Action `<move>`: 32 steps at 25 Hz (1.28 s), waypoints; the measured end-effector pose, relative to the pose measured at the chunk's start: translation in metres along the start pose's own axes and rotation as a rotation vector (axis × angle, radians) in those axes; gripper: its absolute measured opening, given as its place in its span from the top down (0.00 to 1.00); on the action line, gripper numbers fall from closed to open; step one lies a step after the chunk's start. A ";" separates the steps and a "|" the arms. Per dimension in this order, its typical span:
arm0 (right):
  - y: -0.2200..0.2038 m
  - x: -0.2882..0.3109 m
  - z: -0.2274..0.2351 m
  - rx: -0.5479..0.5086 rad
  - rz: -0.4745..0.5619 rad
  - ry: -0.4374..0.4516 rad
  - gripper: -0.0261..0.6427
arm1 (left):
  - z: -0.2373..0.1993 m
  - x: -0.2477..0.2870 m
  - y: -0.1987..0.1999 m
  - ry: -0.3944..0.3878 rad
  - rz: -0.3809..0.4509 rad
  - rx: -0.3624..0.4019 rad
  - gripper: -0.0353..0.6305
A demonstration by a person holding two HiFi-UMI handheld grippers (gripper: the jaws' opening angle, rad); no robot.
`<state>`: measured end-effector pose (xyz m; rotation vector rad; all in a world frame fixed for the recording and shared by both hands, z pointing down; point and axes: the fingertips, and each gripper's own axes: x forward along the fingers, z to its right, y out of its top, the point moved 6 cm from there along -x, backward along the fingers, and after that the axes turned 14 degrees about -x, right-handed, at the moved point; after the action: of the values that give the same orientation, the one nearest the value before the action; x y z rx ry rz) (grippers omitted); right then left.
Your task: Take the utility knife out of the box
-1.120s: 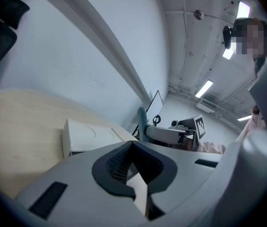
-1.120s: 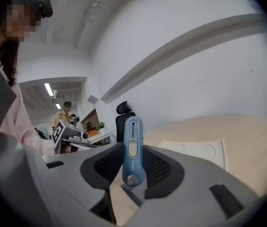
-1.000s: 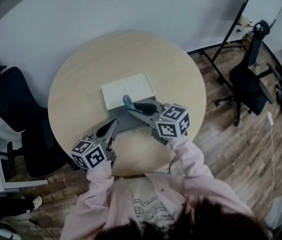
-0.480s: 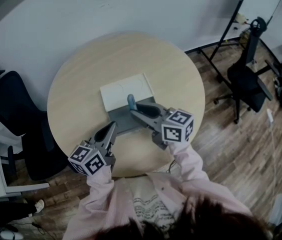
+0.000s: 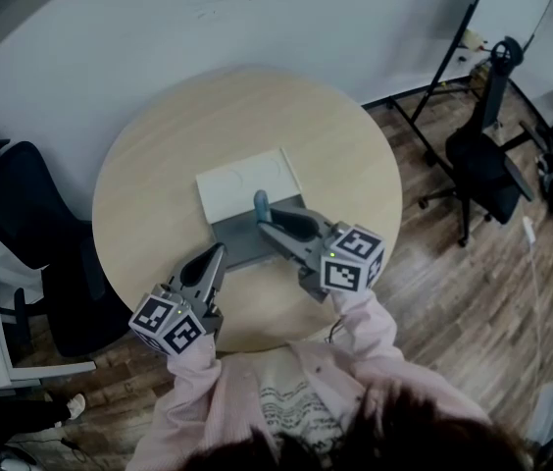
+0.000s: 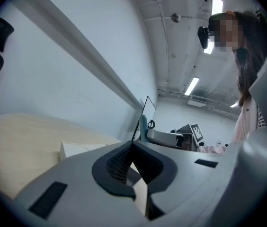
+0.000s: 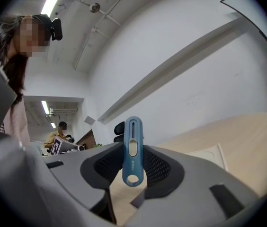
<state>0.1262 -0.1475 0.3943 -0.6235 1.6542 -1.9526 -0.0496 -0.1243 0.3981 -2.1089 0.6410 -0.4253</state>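
The right gripper (image 7: 132, 168) pinches the slim blue plastic utility knife (image 7: 132, 145) upright, just above the open white-and-grey box (image 5: 232, 184) (left gripper (image 5: 216, 255) closed, empty). Gripped only near its tail, it could pivot and drop.

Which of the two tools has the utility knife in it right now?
The right tool: its jaws clamp the blue utility knife, which sticks up between them. The left tool has its jaws together with nothing between them.
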 end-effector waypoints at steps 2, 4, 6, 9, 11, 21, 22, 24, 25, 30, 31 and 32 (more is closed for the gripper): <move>0.000 0.000 -0.001 -0.009 -0.001 -0.001 0.75 | 0.001 0.000 0.000 0.003 -0.004 0.010 0.94; 0.000 -0.001 -0.002 -0.013 -0.001 0.001 0.75 | 0.002 0.001 0.001 0.004 -0.009 0.019 0.94; -0.001 -0.002 -0.003 -0.019 0.001 0.006 0.75 | 0.002 0.003 0.001 0.001 -0.014 0.029 0.94; -0.002 -0.002 -0.003 -0.032 0.000 0.011 0.75 | 0.003 0.004 0.001 -0.001 -0.011 0.030 0.94; -0.002 -0.002 -0.003 -0.035 -0.001 0.012 0.75 | 0.003 0.004 0.001 0.003 -0.012 0.031 0.94; -0.005 0.001 -0.002 -0.036 -0.012 0.027 0.75 | 0.003 0.005 0.000 0.013 -0.031 0.044 0.94; -0.004 0.001 -0.001 -0.037 -0.012 0.028 0.75 | 0.003 0.006 0.001 0.014 -0.032 0.045 0.94; -0.004 0.001 -0.001 -0.041 -0.012 0.028 0.75 | 0.003 0.006 0.000 0.014 -0.035 0.047 0.94; -0.004 0.002 -0.001 -0.042 -0.012 0.029 0.75 | 0.002 0.006 -0.001 0.013 -0.037 0.046 0.94; -0.005 0.003 0.000 -0.045 -0.017 0.029 0.75 | -0.001 0.006 -0.001 0.010 -0.043 0.053 0.94; -0.005 0.003 0.000 -0.046 -0.018 0.029 0.75 | -0.001 0.006 0.000 0.010 -0.042 0.054 0.94; -0.005 0.003 0.000 -0.045 -0.018 0.028 0.75 | -0.002 0.006 0.000 0.009 -0.043 0.053 0.94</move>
<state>0.1233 -0.1494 0.3996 -0.6328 1.7200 -1.9502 -0.0452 -0.1291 0.3996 -2.0740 0.5845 -0.4711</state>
